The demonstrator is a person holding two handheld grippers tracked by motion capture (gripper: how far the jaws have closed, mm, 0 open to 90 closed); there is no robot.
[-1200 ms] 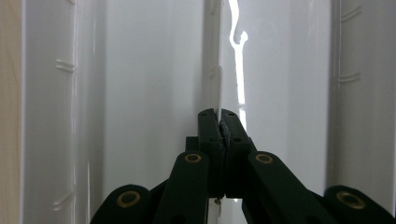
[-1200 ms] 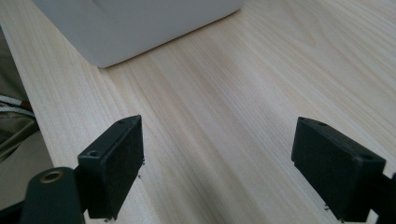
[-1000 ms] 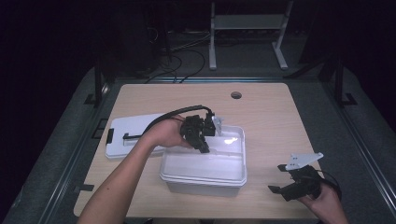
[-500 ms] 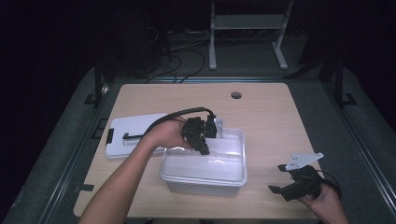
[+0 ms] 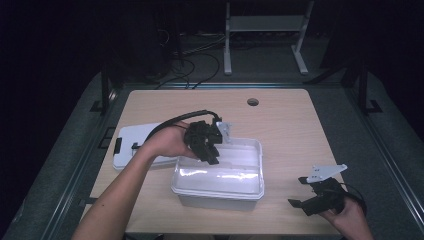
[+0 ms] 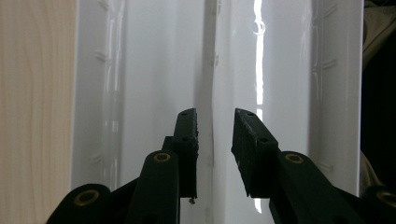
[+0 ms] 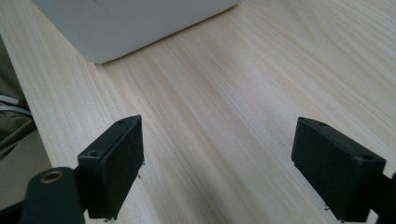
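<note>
Compared with one second ago, the left hand-held gripper (image 5: 212, 150) has moved a little up and toward the far rim of the white plastic box (image 5: 245, 192); now it hangs over the box's far left corner, pointing down into it. Its jaws are a small gap apart and hold nothing. The box stands in the middle of the tabletop (image 5: 290, 125), with the white lid (image 5: 131, 142) just beside it on the left. The right hand-held gripper (image 5: 310, 192) has stayed near the front right edge, its jaws wide apart and empty.
</note>
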